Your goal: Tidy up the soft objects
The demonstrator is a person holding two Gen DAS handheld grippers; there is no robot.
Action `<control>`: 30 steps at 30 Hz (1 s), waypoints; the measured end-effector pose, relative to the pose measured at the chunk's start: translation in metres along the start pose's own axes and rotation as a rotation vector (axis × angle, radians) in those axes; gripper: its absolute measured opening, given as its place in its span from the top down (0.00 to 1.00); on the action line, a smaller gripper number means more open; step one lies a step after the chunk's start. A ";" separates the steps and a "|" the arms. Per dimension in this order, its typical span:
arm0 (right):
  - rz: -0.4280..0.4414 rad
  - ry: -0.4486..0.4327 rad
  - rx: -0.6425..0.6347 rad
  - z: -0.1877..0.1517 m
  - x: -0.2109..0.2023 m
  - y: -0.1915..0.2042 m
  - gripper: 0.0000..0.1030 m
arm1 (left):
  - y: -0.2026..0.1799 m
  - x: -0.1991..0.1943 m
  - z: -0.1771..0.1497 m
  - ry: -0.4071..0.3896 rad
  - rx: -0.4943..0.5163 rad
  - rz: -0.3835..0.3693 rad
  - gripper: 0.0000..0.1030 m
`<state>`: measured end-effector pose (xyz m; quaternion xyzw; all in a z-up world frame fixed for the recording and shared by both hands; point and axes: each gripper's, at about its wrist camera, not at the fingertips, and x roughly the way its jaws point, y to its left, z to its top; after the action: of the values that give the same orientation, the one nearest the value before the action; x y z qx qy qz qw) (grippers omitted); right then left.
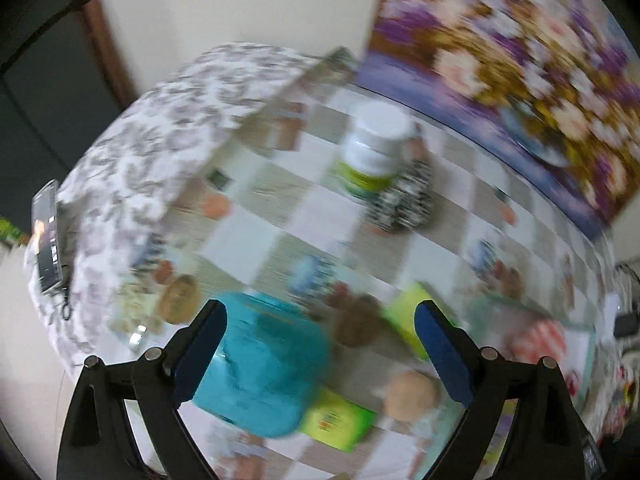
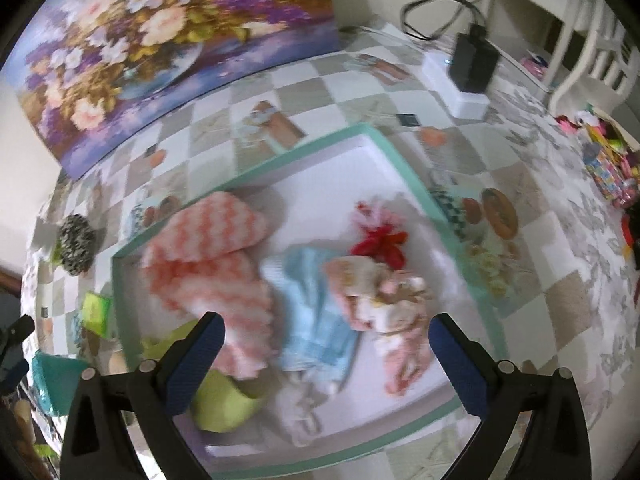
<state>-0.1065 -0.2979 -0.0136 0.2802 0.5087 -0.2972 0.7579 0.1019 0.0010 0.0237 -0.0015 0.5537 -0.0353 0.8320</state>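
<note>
In the right wrist view a white tray with a teal rim [image 2: 256,168] holds soft things: a pink-and-white cloth [image 2: 208,256], a light blue cloth [image 2: 316,308], a pink patterned cloth [image 2: 380,300], a red flower piece [image 2: 382,244] and a yellow-green soft item [image 2: 224,404]. My right gripper [image 2: 326,364] is open above the tray's near side, empty. In the left wrist view my left gripper [image 1: 320,352] is open over a teal box [image 1: 260,364], not touching it. A black-and-white scrunchie [image 1: 404,196] lies beside a white jar [image 1: 376,144].
The checkered tablecloth [image 1: 260,184] carries green packs [image 1: 336,420] and a round beige item [image 1: 408,394]. A flower painting [image 2: 160,40] leans at the back. A patterned cushion [image 1: 160,132] with a phone [image 1: 46,236] is at left. A black charger [image 2: 472,64] sits on a white box at right.
</note>
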 end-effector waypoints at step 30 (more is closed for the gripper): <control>0.219 0.023 -0.438 -0.060 -0.004 0.163 0.00 | 0.054 -0.032 -0.040 -0.023 -0.130 -0.036 0.08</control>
<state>-0.0243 -0.1455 -0.0092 0.1660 0.5361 -0.0924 0.8225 0.0557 0.0580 0.0359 -0.0660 0.5453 -0.0141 0.8355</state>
